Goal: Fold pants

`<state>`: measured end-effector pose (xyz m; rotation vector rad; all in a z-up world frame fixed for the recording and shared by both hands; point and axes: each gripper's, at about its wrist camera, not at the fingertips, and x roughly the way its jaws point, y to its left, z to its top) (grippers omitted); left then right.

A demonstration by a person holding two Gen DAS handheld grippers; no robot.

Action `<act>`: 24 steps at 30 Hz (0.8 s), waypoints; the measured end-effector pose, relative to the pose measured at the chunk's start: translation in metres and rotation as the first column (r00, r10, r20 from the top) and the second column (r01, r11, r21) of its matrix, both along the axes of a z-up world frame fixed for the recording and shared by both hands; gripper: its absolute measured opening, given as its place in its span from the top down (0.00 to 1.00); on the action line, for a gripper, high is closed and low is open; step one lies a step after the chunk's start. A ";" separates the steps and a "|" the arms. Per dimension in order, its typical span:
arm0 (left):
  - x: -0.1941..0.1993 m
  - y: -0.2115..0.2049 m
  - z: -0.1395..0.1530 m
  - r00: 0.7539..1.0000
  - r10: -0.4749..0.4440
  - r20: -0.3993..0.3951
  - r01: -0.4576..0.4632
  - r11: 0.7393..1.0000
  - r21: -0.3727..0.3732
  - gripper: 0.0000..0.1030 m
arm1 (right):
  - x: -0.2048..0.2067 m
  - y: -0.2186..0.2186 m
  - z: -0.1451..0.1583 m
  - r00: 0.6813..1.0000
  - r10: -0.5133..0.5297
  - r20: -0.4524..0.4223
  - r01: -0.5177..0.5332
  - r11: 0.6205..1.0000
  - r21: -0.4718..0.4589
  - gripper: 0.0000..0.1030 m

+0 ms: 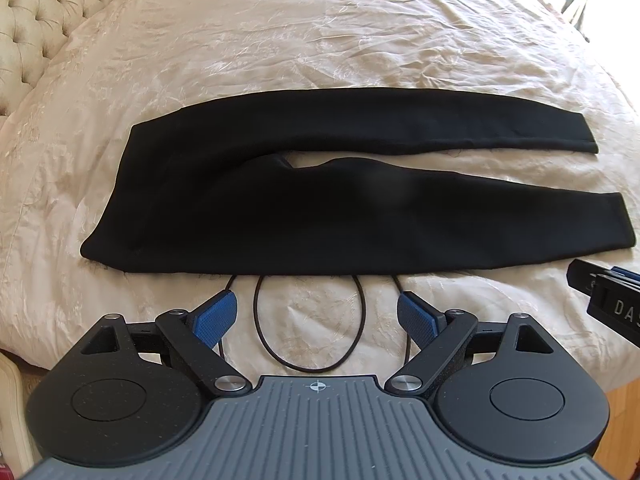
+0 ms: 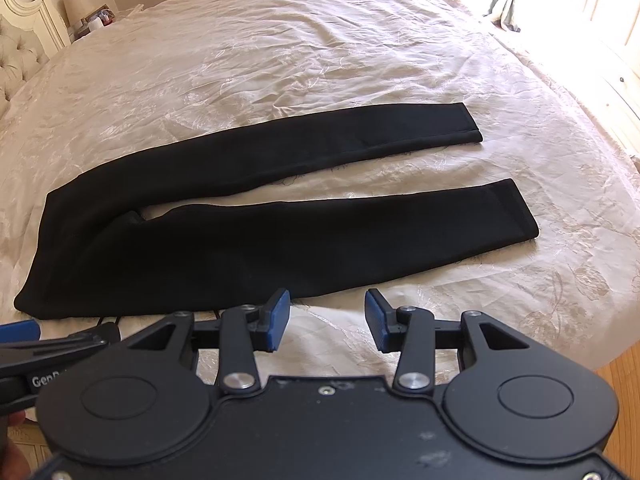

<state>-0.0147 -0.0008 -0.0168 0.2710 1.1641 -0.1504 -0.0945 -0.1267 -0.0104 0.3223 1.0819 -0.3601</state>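
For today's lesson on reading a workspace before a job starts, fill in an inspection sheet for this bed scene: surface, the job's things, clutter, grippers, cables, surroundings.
Surface: bed with a wrinkled cream cover, lit by sun from the right.
Job's things: black pants lie flat and unfolded, waist to the left, the two legs apart and running right.
Clutter: nothing seen.
Grippers: left gripper open, empty, short of the pants' near edge; right gripper open, empty, also near that edge.
Cables: thin black cord looped on the cover between the left gripper's fingers, running under the pants' edge.
Surroundings: tufted headboard at left, lamp beyond it, wood floor at lower right.
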 end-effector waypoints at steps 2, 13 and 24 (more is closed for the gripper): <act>0.000 0.001 0.000 1.000 0.000 0.000 0.000 1.000 -0.001 0.15 | 0.000 0.000 0.000 1.000 0.000 -0.001 0.000 1.000 0.001 0.57; 0.000 0.003 -0.002 1.000 0.008 -0.007 -0.008 1.000 -0.006 0.15 | -0.001 0.002 -0.001 1.000 0.011 -0.001 -0.011 1.000 0.000 0.57; 0.000 0.005 -0.002 1.000 0.007 -0.004 -0.008 1.000 -0.006 0.15 | -0.002 0.003 0.000 1.000 0.021 0.004 -0.021 1.000 0.006 0.57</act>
